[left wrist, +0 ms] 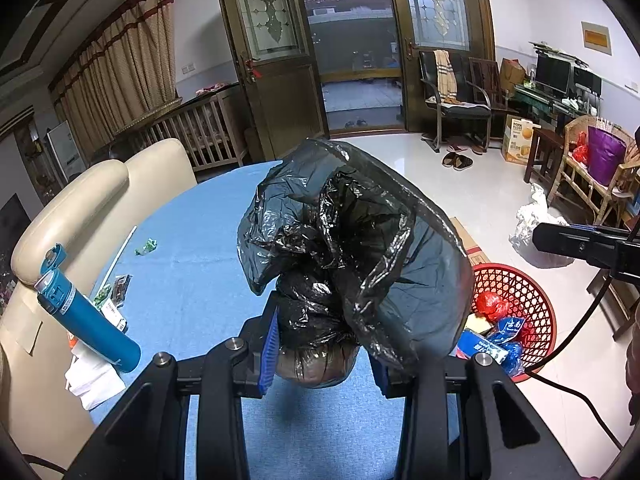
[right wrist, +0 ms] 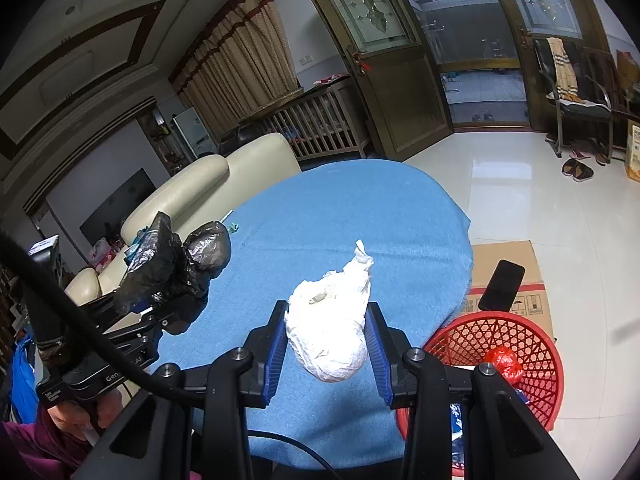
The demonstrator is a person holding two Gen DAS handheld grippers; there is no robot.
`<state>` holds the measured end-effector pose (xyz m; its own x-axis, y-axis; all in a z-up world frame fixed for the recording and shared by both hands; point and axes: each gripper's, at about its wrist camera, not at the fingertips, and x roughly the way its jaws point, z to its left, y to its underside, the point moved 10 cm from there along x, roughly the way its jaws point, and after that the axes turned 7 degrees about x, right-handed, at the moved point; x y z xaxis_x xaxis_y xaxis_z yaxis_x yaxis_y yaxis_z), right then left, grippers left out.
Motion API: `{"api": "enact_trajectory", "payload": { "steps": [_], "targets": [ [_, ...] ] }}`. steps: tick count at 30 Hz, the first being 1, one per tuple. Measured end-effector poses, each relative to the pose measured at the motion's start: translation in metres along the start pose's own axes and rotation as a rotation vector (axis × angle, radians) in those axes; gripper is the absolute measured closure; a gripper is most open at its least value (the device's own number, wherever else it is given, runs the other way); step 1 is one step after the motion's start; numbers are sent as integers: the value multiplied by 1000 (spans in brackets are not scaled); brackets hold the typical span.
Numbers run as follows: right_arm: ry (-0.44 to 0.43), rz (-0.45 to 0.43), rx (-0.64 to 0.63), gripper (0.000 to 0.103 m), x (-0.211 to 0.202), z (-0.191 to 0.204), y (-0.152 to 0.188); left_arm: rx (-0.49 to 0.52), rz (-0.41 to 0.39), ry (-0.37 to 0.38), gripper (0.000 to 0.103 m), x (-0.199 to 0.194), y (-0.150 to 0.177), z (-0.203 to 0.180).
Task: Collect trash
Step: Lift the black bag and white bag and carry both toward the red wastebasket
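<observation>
Left tool (left wrist: 324, 344): clenched on a bundled black plastic bag (left wrist: 344, 248), held above the blue-covered bench (left wrist: 192, 280).
Right tool (right wrist: 326, 344): clenched on a knotted white bag (right wrist: 332, 320), also lifted over the bench.
Red basket (right wrist: 536, 352): on the floor just right of the bench, already holding a red bundle (right wrist: 504, 362) and blue wrappers (left wrist: 500, 344).
Done, as judged: some trash binned; two bags picked up.
Left to do: drop both bags into the basket, then gather the small green scrap (left wrist: 146, 246) and wrappers (left wrist: 120, 288) at the bench's left side near the teal flask (left wrist: 88, 316).
</observation>
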<state>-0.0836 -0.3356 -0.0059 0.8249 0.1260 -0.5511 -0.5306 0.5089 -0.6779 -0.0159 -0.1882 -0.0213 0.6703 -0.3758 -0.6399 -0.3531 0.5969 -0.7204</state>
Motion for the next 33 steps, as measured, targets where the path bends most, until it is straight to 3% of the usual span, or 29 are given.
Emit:
{"api": "enact_trajectory", "payload": {
  "steps": [33],
  "targets": [
    [19,11,55,63,-13,-16,1,55,36,31,63,13,-3,-1]
  ]
}}
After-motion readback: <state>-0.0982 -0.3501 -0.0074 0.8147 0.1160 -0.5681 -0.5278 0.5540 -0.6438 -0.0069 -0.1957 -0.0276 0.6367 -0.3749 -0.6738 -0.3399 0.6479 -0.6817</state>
